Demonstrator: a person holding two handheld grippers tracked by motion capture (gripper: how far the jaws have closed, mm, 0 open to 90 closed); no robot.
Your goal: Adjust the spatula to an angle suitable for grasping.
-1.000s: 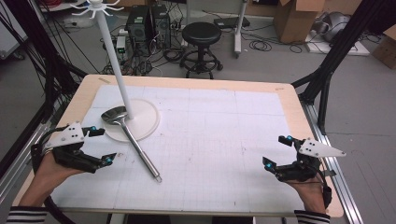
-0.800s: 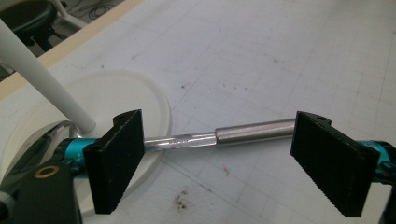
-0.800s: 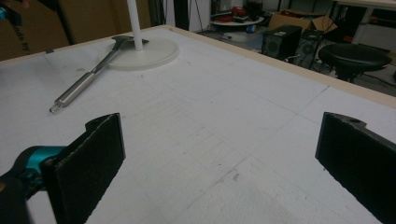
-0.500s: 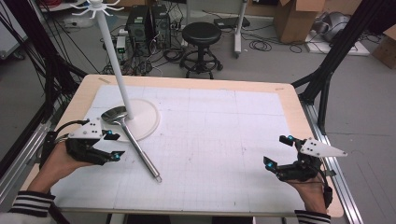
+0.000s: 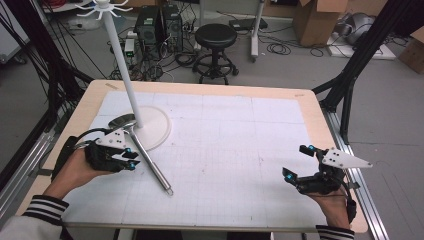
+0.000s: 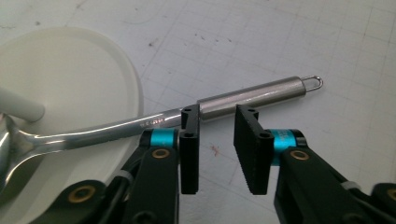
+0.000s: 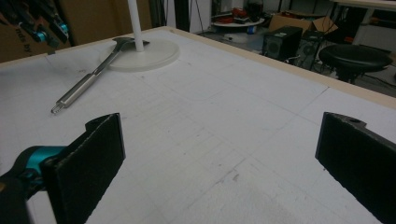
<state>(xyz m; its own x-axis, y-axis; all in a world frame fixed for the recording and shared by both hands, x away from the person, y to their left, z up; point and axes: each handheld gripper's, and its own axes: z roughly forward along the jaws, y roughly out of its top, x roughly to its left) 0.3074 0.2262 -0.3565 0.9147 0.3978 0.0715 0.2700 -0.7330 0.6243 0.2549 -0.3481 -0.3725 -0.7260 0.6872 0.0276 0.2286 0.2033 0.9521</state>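
1. Steel ladle lies flat on the white gridded mat, its bowl resting against the round white base of a pole stand and its thick handle running out toward the person's side, ending in a small wire loop.
2. Left gripper sits at the left of the table, held low and roughly level in the person's left hand, with its jaws pointing across at the ladle's shaft.
3. Its jaws have just been closing and now stand narrow, with a gap between them; in the left gripper view the tips reach the handle where the thin shaft meets the thick grip, but the pads do not press on it.
4. Right gripper rests near the right front edge of the table, well apart from the ladle, the right hand under it coming in from the bottom edge.
5. Its jaws stand wide with nothing between them; the right gripper view looks across bare mat toward the distant ladle and stand base.
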